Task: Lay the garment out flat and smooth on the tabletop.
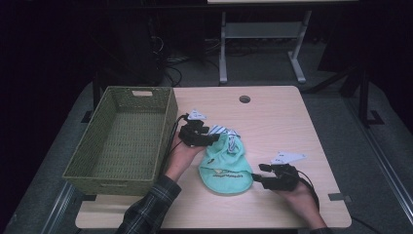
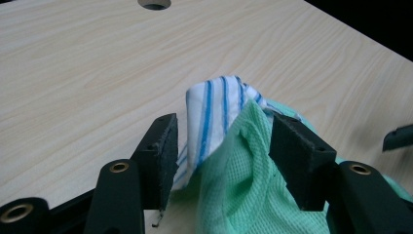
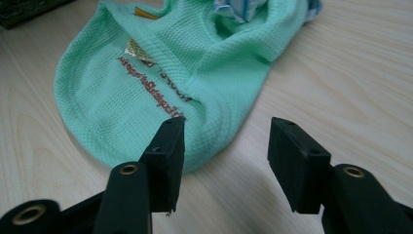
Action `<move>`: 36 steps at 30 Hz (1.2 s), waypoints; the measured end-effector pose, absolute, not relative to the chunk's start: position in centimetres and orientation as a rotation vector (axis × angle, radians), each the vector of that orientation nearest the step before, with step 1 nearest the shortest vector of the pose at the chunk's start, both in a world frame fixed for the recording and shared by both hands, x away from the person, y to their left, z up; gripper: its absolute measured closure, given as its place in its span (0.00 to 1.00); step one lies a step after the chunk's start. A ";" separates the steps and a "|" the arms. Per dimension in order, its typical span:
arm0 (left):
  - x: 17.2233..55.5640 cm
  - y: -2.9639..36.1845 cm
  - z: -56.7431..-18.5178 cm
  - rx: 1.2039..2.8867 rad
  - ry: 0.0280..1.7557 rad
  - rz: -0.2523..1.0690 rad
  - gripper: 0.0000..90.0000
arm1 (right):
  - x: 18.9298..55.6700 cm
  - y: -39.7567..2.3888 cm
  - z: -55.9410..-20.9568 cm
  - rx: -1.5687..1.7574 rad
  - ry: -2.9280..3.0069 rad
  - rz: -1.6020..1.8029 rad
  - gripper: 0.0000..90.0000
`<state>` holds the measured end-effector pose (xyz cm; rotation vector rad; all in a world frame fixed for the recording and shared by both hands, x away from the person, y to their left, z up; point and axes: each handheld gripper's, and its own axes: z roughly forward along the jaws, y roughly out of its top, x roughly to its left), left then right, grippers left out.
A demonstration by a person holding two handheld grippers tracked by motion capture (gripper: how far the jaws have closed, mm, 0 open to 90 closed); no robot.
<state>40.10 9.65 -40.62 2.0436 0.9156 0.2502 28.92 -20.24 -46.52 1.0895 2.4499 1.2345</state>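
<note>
A mint-green waffle cloth [image 1: 226, 168] with brown printed lettering lies near the table's front, with a blue-and-white striped cloth [image 1: 229, 134] bunched at its far end. My left gripper [image 1: 216, 139] is at that far end. In the left gripper view, my left gripper [image 2: 221, 141] has its jaws closed on the bunched green cloth [image 2: 243, 185] and the striped cloth [image 2: 214, 107]. My right gripper [image 1: 255, 178] sits at the cloth's near right edge. In the right gripper view, my right gripper [image 3: 226, 146] stands open over bare wood, just short of the green cloth [image 3: 146, 83].
A green woven basket [image 1: 117, 183] stands at the table's left side, close to my left hand. The light wooden table [image 1: 272, 122] has a round cable hole [image 1: 244, 99] near its far edge. A desk frame stands on the floor beyond.
</note>
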 end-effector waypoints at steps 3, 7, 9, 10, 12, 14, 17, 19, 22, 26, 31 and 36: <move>40.7 9.3 -40.8 2.038 0.923 0.246 0.50 | 29.5 -19.3 -46.7 1.091 2.467 1.227 0.59; 41.3 8.8 -41.2 2.032 0.932 0.248 0.56 | 29.9 -18.9 -47.0 1.068 2.486 1.213 0.65; 41.6 8.7 -41.4 2.031 0.935 0.246 0.67 | 29.9 -18.9 -47.3 1.067 2.500 1.197 0.71; 41.6 8.7 -41.4 2.031 0.935 0.246 0.72 | 29.9 -18.9 -47.3 1.067 2.500 1.197 0.71; 41.7 8.7 -41.4 2.035 0.935 0.240 0.85 | 29.9 -19.1 -47.4 1.053 2.511 1.190 0.84; 41.7 8.9 -41.4 2.033 0.938 0.244 0.90 | 29.8 -19.3 -47.3 1.059 2.510 1.178 0.92; 41.6 8.9 -41.4 2.029 0.948 0.240 0.91 | 29.8 -19.7 -47.1 1.049 2.508 1.164 0.96; 41.5 8.9 -41.4 2.036 0.946 0.241 0.92 | 29.7 -20.1 -47.0 1.051 2.508 1.149 0.97; 41.4 8.8 -41.6 2.059 0.943 0.246 0.92 | 29.5 -21.0 -46.9 1.055 2.501 1.133 0.97; 41.5 8.8 -42.0 2.075 0.957 0.241 0.92 | 29.1 -22.3 -46.9 1.076 2.484 1.118 0.98; 41.6 8.7 -43.0 2.109 0.979 0.237 0.92 | 28.1 -23.5 -47.0 1.087 2.469 1.083 0.98; 41.8 8.4 -44.3 2.156 0.990 0.214 0.92 | 27.3 -24.5 -46.9 1.103 2.456 1.065 0.98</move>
